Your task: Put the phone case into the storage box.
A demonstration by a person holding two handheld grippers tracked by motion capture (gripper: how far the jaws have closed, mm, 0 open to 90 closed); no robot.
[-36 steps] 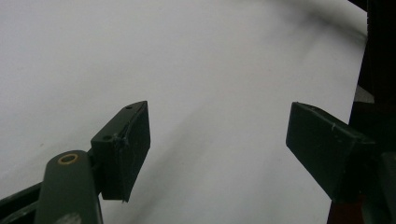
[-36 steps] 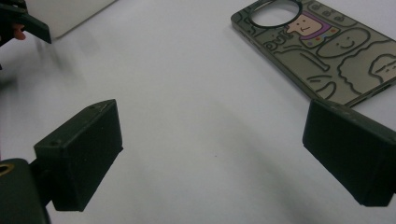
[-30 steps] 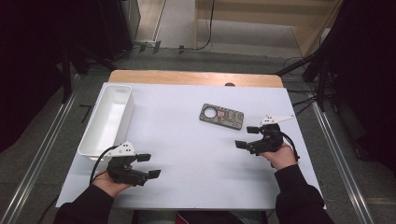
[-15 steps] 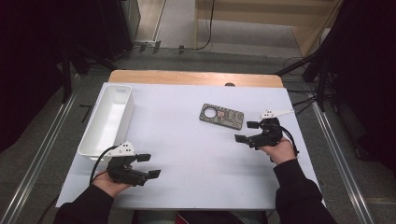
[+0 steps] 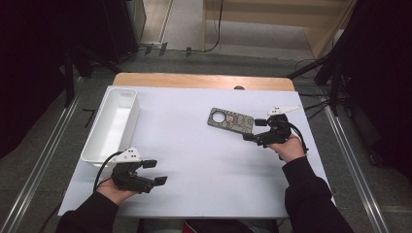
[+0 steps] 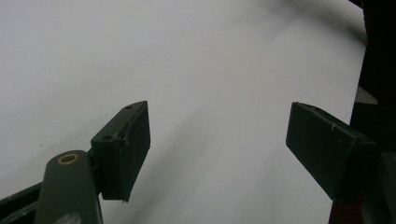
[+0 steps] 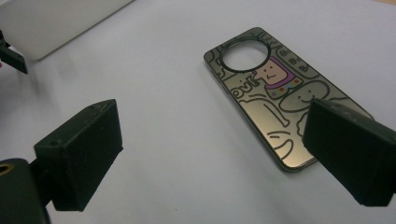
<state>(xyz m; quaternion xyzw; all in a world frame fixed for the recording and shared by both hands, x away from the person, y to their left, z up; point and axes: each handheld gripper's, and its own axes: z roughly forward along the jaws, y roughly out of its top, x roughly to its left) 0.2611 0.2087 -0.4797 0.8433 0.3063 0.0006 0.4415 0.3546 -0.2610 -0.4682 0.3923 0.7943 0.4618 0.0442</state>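
A flat phone case (image 5: 231, 120) with cartoon drawings and a round camera hole lies on the white table (image 5: 194, 145), right of centre. In the right gripper view the case (image 7: 273, 100) lies just ahead, partly behind the right jaw. My right gripper (image 5: 253, 130) is open at the case's near right end, with nothing between its jaws. My left gripper (image 5: 155, 172) is open near the front left of the table, over bare white surface (image 6: 210, 93).
A long white tray (image 5: 112, 124) stands empty along the left side of the table. Its corner (image 7: 56, 23) appears at the top left of the right gripper view. A wooden strip (image 5: 204, 81) runs along the table's far edge.
My right gripper has moved a little forward and left, toward the phone case. The left gripper has stayed in place.
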